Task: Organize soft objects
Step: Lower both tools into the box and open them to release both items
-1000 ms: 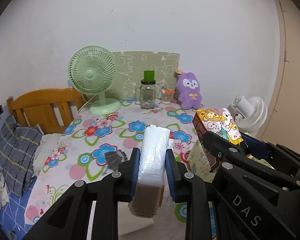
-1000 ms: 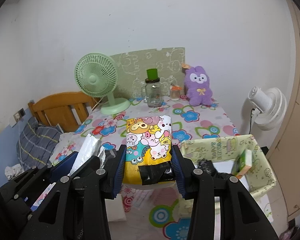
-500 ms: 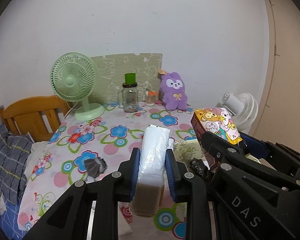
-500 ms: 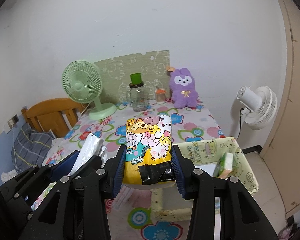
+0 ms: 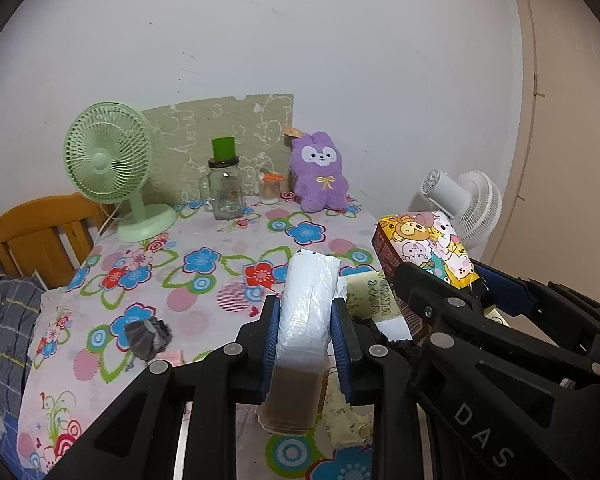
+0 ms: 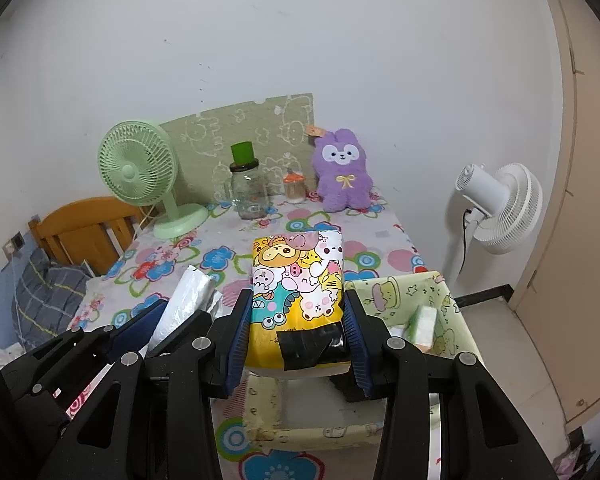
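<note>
My left gripper (image 5: pixel 305 320) is shut on a white plastic-wrapped tissue pack (image 5: pixel 308 308) with a brown lower end, held above the flowered table (image 5: pixel 204 264). My right gripper (image 6: pixel 297 320) is shut on a yellow cartoon-print tissue pack (image 6: pixel 298 292) with black tape, held over the pale green fabric bin (image 6: pixel 444 304) at the table's right front. The cartoon pack also shows in the left wrist view (image 5: pixel 424 248), to the right of the white pack. The white pack also shows in the right wrist view (image 6: pixel 186 300), at left. A green-and-white pack (image 6: pixel 422 320) lies in the bin.
A dark grey cloth (image 5: pixel 146 336) lies on the table's left front. At the back stand a green desk fan (image 5: pixel 112 176), a glass jar (image 5: pixel 225 188) with a green lid and a purple plush rabbit (image 5: pixel 320 176). A white floor fan (image 6: pixel 500 208) stands right. A wooden headboard (image 5: pixel 40 232) is left.
Both grippers have kept their packs. The view has swung right over the bin, then back and a little closer to the table; the grey cloth sits further left in the left view.
</note>
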The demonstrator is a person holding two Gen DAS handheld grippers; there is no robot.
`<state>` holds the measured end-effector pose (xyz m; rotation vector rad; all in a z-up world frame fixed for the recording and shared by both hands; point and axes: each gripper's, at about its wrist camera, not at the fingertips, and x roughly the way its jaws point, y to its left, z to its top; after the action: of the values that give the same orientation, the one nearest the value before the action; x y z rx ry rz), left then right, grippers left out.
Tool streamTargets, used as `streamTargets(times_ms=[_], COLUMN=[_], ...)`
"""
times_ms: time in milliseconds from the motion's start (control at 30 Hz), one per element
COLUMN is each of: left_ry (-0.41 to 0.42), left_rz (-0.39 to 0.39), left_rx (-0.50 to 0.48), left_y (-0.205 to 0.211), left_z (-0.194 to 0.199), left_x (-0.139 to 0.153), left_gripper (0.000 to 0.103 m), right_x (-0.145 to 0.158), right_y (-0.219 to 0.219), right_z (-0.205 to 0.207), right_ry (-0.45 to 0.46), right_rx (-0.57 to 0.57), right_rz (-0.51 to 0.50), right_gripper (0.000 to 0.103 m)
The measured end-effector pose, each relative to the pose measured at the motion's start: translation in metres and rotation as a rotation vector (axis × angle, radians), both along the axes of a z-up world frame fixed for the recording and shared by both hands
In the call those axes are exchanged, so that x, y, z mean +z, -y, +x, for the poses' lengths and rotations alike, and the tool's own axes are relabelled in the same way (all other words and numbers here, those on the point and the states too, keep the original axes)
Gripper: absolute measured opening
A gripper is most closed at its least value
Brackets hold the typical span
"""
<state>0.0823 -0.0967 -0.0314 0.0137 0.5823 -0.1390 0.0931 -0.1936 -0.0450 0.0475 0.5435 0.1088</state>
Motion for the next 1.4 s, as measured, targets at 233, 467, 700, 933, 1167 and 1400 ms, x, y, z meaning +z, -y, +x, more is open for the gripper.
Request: streamTargets(times_ms=[233,467,700,933,1167,1400], left_ry=[-0.020,-0.046,-0.071,-0.100,-0.132,-0.157], left_rz=[0.008,0.014,0.030,0.039,0.048,0.057], left_rx=[-0.025,-0.057,-0.094,-0.123,-0.145,-0.157], left_y=[0.017,0.033,0.051,0.063,0.071,0.075], left_z=[0.013,0.023,0.032,0.040,0.048,0.054], left_x=[-0.008,-0.017,-0.025,-0.034,-0.044,-0.051], left_gripper=[0.025,0.025,0.025,0.025,0.036,0.064], right_x=[-0.009,-0.018,-0.025,-0.033,-0.042,-0.051], right_y=[0.016,0.034,0.051,0.062,0.070,0.077], right_z=[0.008,0.016,0.022,0.026,0.031,0.037], right_ry=[-0.017,-0.038,-0.054,-0.076,-0.103,-0.126], right_rx=[-0.024,-0.057,-0.096,-0.128,-0.153,-0.173], right_rz=[0.003,0.012,0.026,0.027,0.032,0.040], right_gripper=[0.047,0.047,0.047,0.047,0.047,0.047])
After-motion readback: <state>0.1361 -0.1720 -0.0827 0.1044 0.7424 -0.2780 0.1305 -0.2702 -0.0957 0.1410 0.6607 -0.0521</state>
